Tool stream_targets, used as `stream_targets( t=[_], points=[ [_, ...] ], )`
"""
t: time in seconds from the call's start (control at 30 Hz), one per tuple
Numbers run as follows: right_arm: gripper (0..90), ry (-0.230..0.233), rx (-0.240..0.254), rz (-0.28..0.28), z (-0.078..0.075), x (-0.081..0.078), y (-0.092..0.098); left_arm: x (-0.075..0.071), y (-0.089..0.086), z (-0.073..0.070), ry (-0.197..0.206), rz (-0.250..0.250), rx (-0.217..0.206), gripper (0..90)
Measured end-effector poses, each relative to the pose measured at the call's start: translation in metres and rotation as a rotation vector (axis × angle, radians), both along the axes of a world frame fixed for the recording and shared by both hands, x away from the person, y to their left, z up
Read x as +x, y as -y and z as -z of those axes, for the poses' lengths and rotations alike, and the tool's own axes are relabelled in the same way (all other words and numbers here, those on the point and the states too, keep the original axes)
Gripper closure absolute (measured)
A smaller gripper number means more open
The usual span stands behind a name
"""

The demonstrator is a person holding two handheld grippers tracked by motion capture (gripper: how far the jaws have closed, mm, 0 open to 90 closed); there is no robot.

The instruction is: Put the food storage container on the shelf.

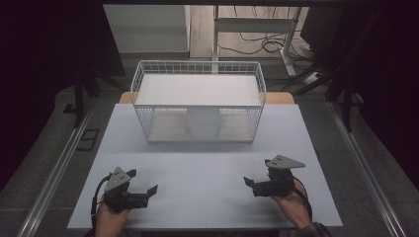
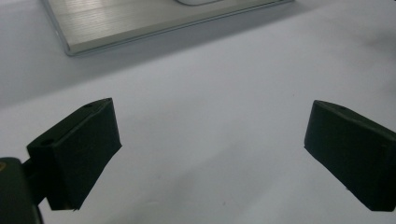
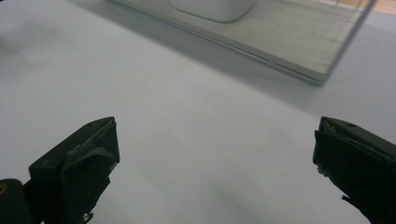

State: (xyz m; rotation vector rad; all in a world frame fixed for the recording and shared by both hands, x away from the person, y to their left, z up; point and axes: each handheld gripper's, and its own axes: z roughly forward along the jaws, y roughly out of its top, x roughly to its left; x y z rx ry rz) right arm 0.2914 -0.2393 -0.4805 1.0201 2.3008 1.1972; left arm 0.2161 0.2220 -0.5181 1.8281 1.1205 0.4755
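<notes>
The bowl [image 1: 203, 123] sits in the rack [image 1: 148, 126], straight ahead between both gaping, empty hand-held grippers: left [image 1: 150, 191], right [image 1: 247, 182], equally near.

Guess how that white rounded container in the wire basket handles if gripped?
The white container looks smooth and rounded, so probably slippery between flat jaws. It sits wide and low, so unlikely to tip. The wire basket walls surround it, so a side approach looks blocked.

High view overhead facing forward, gripper views low, close — sharing basket [image 1: 197, 106] base
</notes>
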Motion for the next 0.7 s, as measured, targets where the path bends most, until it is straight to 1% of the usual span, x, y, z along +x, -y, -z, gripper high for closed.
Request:
stream_targets(
  t=[0.03,0.1,0.13,0.3,0.4,0.43,0.47,0.5,0.53,0.6,0.63,0.67,0.7],
  points=[
    [0.1,0.000,-0.004,0.013,0.001,-0.003,0.006,-0.001,-0.001,0.000,-0.001,-0.001,-0.002,2.6],
    [0.0,-0.003,-0.009,0.029,0.002,-0.006,0.012,-0.004,-0.003,0.001,-0.003,-0.001,-0.005,2.4],
    [0.0,-0.003,-0.009,0.029,0.002,-0.006,0.012,-0.004,-0.003,0.001,-0.003,-0.001,-0.005,2.2],
    [0.0,-0.011,-0.019,0.069,0.008,-0.014,0.026,-0.008,-0.006,0.004,-0.012,-0.003,-0.006,1.6],
    [0.0,-0.028,-0.026,0.083,0.013,-0.019,0.032,-0.009,-0.006,0.005,-0.020,-0.003,-0.011,1.1],
    [0.0,-0.031,-0.031,0.089,0.015,-0.021,0.034,-0.009,-0.007,0.006,-0.024,-0.001,-0.010,0.9],
    [0.0,-0.048,-0.042,0.092,0.019,-0.023,0.037,-0.009,-0.006,0.007,-0.035,0.003,-0.006,0.6],
    [0.0,-0.048,-0.042,0.092,0.019,-0.023,0.037,-0.009,-0.006,0.007,-0.035,0.003,-0.006,0.5],
    [0.0,-0.057,-0.045,0.093,0.020,-0.024,0.039,-0.009,-0.006,0.008,-0.045,0.005,-0.002,0.5],
    [0.0,-0.086,-0.054,0.098,0.024,-0.027,0.043,-0.008,-0.006,0.010,-0.061,0.009,0.005,0.3],
    [0.0,-0.086,-0.054,0.098,0.024,-0.027,0.043,-0.008,-0.006,0.011,-0.063,0.012,0.008,0.3],
    [0.0,-0.082,-0.050,0.112,0.023,-0.028,0.043,-0.008,-0.005,0.011,-0.072,0.013,0.010,0.1],
    [0.0,-0.082,-0.050,0.112,0.023,-0.028,0.043,-0.008,-0.005,0.012,-0.080,0.013,0.014,0.1]
  ],
)
